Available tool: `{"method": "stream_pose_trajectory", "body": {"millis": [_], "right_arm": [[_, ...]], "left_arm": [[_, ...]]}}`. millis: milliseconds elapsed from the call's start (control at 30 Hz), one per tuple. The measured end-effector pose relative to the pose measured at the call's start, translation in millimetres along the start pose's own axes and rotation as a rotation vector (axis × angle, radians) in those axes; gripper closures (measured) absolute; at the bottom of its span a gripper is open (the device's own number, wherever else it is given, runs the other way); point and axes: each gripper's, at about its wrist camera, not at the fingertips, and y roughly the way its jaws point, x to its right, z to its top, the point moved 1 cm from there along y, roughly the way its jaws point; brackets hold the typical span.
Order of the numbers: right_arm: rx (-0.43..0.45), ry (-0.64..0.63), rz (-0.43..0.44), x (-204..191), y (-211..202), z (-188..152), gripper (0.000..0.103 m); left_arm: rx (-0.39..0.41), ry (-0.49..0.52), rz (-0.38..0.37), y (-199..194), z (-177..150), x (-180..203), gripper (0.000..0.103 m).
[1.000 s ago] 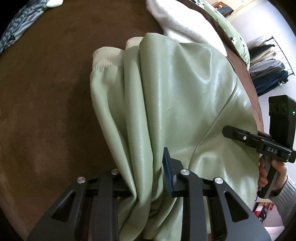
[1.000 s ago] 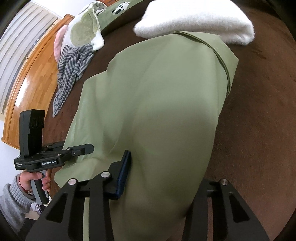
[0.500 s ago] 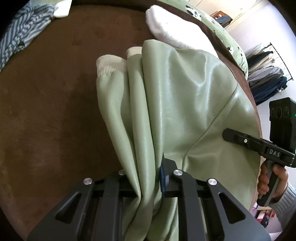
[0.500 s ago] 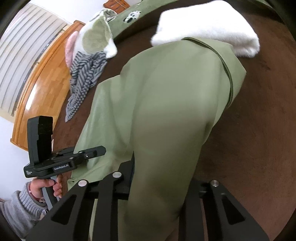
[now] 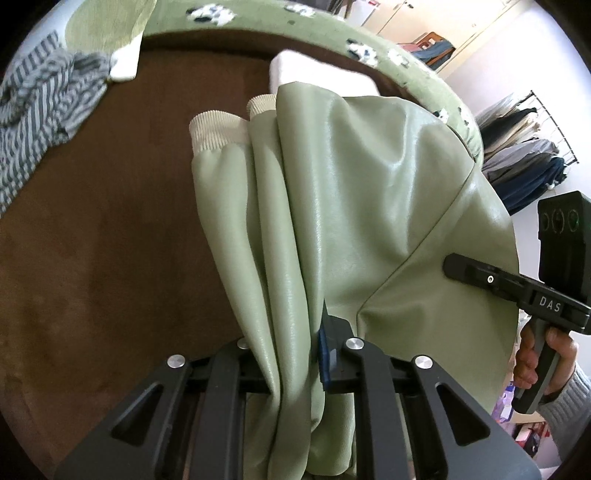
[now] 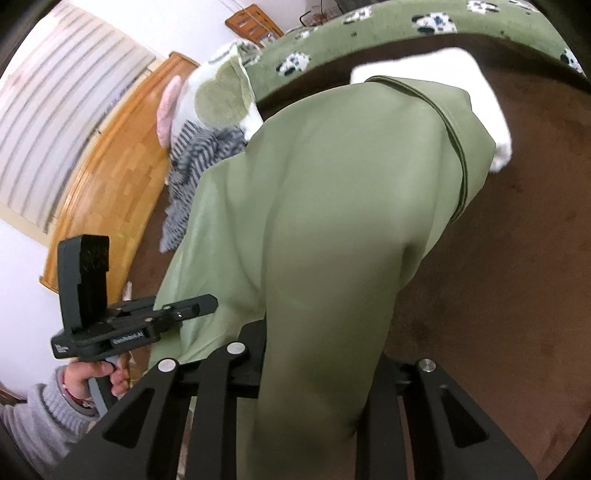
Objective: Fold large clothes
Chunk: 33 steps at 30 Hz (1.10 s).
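A large pale green leather-look jacket (image 5: 354,206) with cream ribbed cuffs (image 5: 216,131) hangs lifted above the brown bed cover (image 5: 92,236). My left gripper (image 5: 291,354) is shut on a bunched edge of it, fabric draping over the fingers. In the right wrist view the jacket (image 6: 332,206) shows its matte lining, and my right gripper (image 6: 317,354) is shut on another edge, its right finger hidden by cloth. Each gripper also shows in the other's view: the right one (image 5: 517,288) and the left one (image 6: 147,325), hand-held.
A folded white fluffy item (image 5: 314,70) lies behind the jacket. A striped grey garment (image 5: 40,110) lies at the far left by a plush pillow (image 6: 218,96). A green panda-print blanket (image 6: 369,33) edges the bed. A clothes rack (image 5: 524,155) stands at the right.
Both grippers have lifted and tilted up with the jacket; more of the bed's far edge and room shows. The left jaws have closed tighter on the fabric.
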Motion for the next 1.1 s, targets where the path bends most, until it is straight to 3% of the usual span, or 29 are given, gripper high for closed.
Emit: {"method": "stream_pose_trajectory", "body": {"millis": [200,433,800,967,1100], "right_arm": [[0.017,0.004,-0.015,-28.8,-63.7,15.9,0.082],[0.032,0.007,-0.034,-35.1,-108.0,24.7,0.082],[0.03,-0.018,-0.02,-8.6,-128.3,46.5,0.082],[0.028,-0.028,-0.024,2.8,-130.8,67.9,0.082],[0.035,-0.043,-0.034,16.2,-126.8,103.7,0.082]], "left_arm": [[-0.004,0.022,-0.004,-50.9,24.3,43.9,0.086],[-0.011,0.05,-0.002,-72.1,32.7,85.0,0.086],[-0.005,0.042,0.012,-61.9,51.8,110.6,0.086],[-0.001,0.045,0.014,-51.9,75.6,119.0,0.086],[0.012,0.056,0.019,-39.2,114.3,124.5,0.086]]}}
